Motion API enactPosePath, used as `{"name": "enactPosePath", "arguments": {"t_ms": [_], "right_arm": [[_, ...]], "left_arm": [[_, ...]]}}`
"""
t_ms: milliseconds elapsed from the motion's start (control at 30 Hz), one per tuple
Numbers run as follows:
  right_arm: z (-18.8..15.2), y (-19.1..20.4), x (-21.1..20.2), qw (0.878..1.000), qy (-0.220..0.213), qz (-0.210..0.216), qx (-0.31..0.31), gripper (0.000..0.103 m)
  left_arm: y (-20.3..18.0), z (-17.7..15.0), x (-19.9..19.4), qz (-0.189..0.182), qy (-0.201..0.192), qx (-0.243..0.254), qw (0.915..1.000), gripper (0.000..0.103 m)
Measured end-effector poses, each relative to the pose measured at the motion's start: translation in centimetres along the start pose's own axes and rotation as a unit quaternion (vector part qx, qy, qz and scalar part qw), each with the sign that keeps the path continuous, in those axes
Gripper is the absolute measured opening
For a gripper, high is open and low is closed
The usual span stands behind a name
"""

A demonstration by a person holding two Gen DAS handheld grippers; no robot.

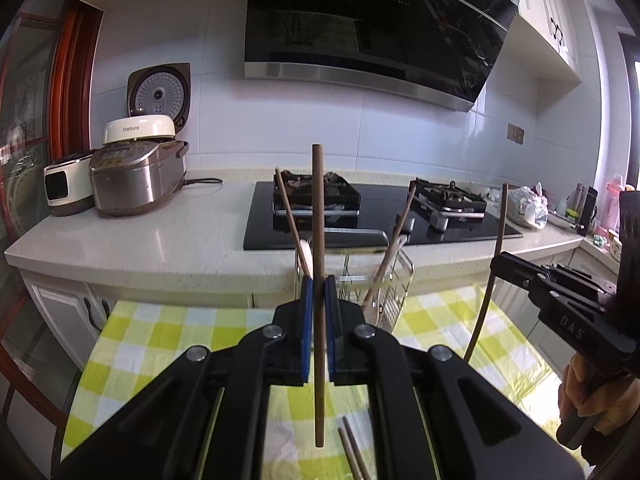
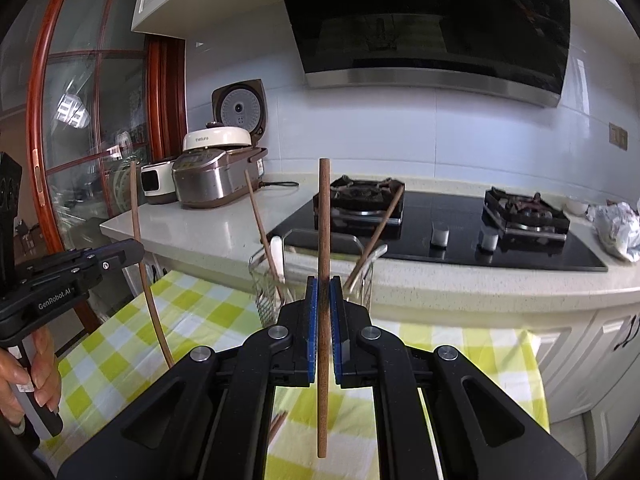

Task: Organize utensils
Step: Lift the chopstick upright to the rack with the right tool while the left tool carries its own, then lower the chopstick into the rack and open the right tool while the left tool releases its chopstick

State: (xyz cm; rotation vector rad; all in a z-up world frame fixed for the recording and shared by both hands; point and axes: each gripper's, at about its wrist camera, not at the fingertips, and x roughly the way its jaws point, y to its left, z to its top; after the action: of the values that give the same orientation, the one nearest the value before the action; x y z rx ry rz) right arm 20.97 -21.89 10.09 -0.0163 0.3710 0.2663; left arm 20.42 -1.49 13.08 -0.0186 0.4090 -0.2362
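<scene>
- Left wrist view: left gripper [image 1: 319, 284] w/ black arms & blue pads is pinching a long brown wooden chopstick [image 1: 318, 240] near its middle; jaws nearly together, stick standing upright, top end poking well above the pads, bottom end hanging over the green-yellow-white checked tablecloth [image 1: 192, 332].
- Right wrist view: right gripper [image 2: 324, 286], same black/blue build, is clamping a second brown wooden chopstick [image 2: 324, 220], also upright, jaws narrow on it.
- Each gripper is showing in the other's cam: right one [image 1: 500, 261] at the right edge w/ its stick [image 1: 498, 240]; left one [image 2: 134, 249] at the left edge w/ its stick [image 2: 138, 240]. A hand [image 1: 592, 392] is wrapping the right handle; another hand [image 2: 32, 364] is gripping the left handle.
- Wire-mesh metal utensil basket [image 1: 394, 280] is sitting on the cloth at the far edge, just before the pale stone counter [image 1: 160, 232]; it is holding two leaning brown chopsticks [image 1: 290, 216] [image 1: 400, 224] & a white-handled utensil [image 1: 306, 254].
- Two more brown chopsticks [image 1: 352, 452] are lying on the cloth below the left gripper.
- Behind: black glass gas hob [image 2: 440, 220], steel rice cooker [image 1: 136, 176] w/ lid up, black range hood [image 1: 372, 20].
</scene>
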Motion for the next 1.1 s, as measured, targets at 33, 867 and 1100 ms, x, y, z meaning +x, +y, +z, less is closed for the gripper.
{"name": "enactPosePath", "arguments": {"t_ms": [33,867,1100], "right_arm": [[0.4,0.0,0.1,1.000,-0.002,-0.001,-0.001,0.007],[13.0,-3.1,7.9,0.998,-0.048,0.013,0.027,0.007],[12.0,-4.0,11.2,0.998,-0.041,0.015,0.035,0.007]], "left_arm": [[0.1,0.4,0.1,0.000,-0.001,0.000,1.0000,0.006],[0.7,15.0,8.4,0.005,-0.064,-0.037,0.9973,0.006],[2.2,13.4,13.2,0.009,-0.052,-0.064,0.9966,0.006]]}}
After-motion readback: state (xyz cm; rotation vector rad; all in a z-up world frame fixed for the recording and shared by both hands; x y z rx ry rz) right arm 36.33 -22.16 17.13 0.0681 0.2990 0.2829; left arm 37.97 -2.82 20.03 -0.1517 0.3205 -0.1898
